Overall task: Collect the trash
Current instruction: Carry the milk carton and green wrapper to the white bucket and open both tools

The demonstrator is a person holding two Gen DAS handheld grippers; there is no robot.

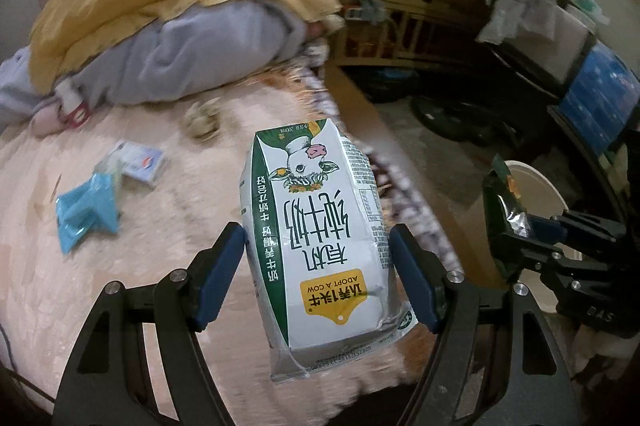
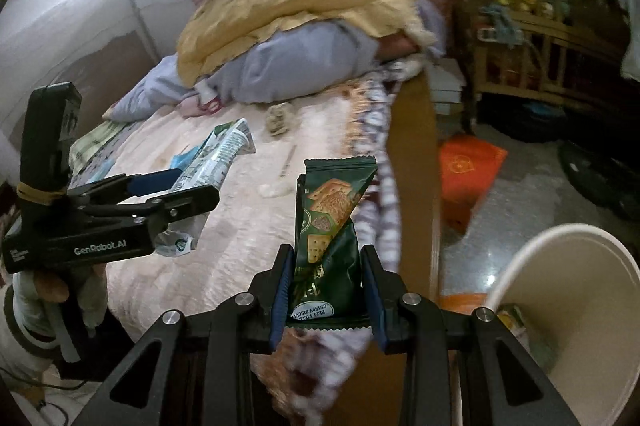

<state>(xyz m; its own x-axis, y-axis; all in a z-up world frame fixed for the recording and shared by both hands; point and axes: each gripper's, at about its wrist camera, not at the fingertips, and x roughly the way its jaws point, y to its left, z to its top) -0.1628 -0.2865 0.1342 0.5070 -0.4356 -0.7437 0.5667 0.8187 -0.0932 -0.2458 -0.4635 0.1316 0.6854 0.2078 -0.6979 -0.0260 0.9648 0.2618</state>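
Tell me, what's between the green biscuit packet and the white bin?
Only the bed's edge and bare floor separate the biscuit packet from the white bin, in the right wrist view.

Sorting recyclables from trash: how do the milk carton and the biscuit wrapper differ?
The milk carton is white, boxy and dented; the biscuit wrapper is dark green, thin and folded over. The carton sits in the left gripper, the wrapper in the right gripper. Both are held off the bed.

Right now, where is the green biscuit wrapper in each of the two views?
Left wrist view: green biscuit wrapper at the right edge, pinched in the right gripper.
Right wrist view: wrapper bottom centre, between the fingers.
Shared landmark: white bin, beside the wrapper in both.
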